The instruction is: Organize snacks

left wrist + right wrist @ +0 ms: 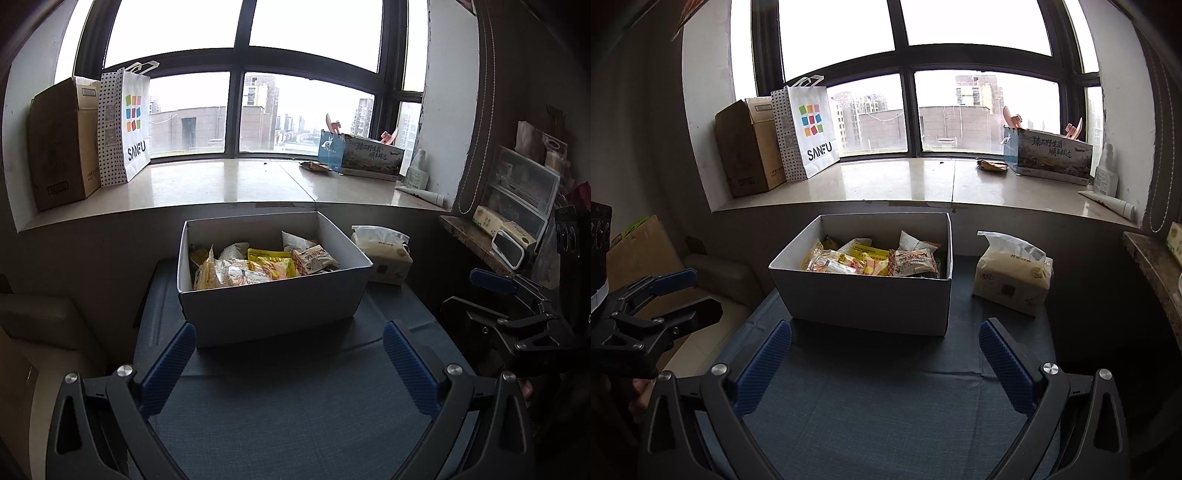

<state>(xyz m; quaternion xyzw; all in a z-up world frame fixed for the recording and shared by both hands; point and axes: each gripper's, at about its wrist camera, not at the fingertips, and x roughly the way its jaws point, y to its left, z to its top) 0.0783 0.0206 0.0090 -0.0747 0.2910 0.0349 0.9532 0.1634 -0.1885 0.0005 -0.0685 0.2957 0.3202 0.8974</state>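
Left wrist view had the white box [273, 295] sitting on the blue cloth [295, 406], open-topped and loaded with snack packets [258, 267], mostly yellow and orange wrappers piled loose inside. The left gripper [290, 354] hung just in front of the box, fingers wide apart, nothing between them. The right gripper [884, 350] faced the same box, fingers spread too, empty. Just right of the box stood a tissue pack [1014, 282]. Behind the box, on the windowsill [905, 184], stood a shopping bag [810, 129] and a cardboard carton [750, 147].
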